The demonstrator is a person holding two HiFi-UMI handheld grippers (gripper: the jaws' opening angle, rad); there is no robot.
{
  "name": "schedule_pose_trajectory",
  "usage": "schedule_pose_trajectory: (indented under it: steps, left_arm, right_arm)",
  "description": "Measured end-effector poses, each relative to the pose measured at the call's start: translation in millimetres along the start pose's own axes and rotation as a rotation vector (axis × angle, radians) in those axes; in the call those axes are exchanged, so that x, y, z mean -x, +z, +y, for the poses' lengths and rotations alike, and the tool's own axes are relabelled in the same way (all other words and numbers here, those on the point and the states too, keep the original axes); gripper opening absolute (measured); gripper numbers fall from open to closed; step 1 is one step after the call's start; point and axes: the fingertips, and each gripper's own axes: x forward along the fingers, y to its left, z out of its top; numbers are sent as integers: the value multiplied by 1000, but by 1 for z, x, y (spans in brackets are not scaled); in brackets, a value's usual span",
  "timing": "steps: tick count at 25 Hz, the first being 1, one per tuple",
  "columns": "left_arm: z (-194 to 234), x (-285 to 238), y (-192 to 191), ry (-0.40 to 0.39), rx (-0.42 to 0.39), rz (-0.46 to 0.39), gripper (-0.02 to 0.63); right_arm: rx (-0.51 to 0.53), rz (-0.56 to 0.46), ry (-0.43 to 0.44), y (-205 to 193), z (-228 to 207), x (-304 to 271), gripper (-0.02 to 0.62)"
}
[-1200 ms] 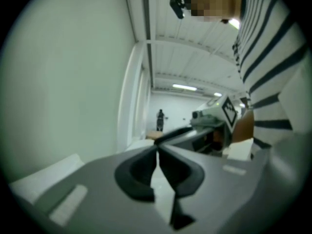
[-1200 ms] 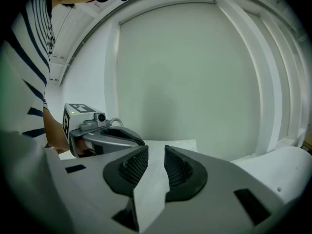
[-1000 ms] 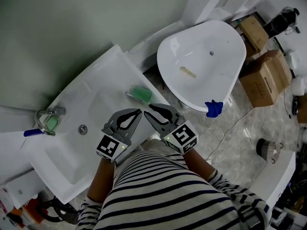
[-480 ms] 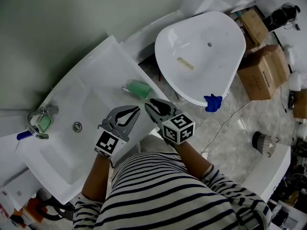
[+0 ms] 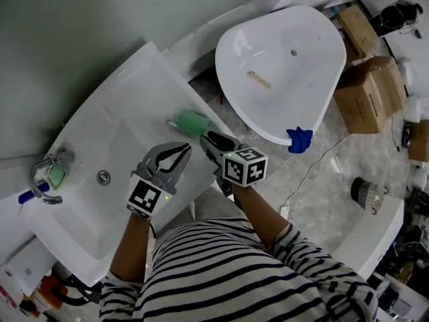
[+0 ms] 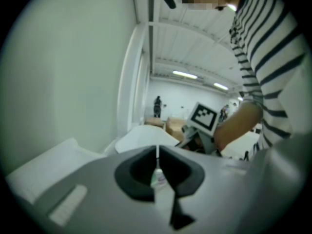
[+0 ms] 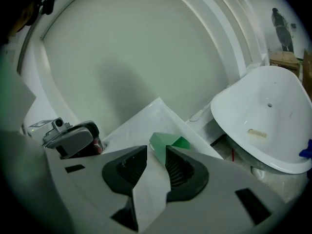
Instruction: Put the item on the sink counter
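Past right hand-held gripper (image 7: 156,149), half-hidden item (image 7: 171,141)

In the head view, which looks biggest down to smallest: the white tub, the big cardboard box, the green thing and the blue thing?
1. white tub
2. big cardboard box
3. green thing
4. blue thing
The green thing lies higher up, nearer the camera, so the order of the last two is unsure.

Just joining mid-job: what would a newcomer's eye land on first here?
The green item lying on the white sink counter, bright against it. The right tool hovers at its near end, jaws apart and just opened wider, the item ahead of their tips, ungripped. To the right, a big white basin with cardboard boxes beside it.
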Motion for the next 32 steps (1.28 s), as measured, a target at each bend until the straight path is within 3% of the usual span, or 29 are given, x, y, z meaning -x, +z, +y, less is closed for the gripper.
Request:
schedule_pose_trajectory:
  steps: [12, 17, 26, 32]
  left_arm:
    - [4, -8, 1, 16, 17, -21, 17]
    - [7, -4, 1, 35, 6, -1, 17]
    - [7, 6, 5, 63, 29, -46, 17]
    - [11, 16, 9, 95, 43, -66, 17]
  right_arm:
    - [-153, 14, 32, -9, -16, -20, 106]
    - [-158, 20, 48, -5, -15, -28, 106]
    - [-4, 60, 29, -1, -9, -27, 33]
    - [229, 98, 13, 9, 6, -26, 20]
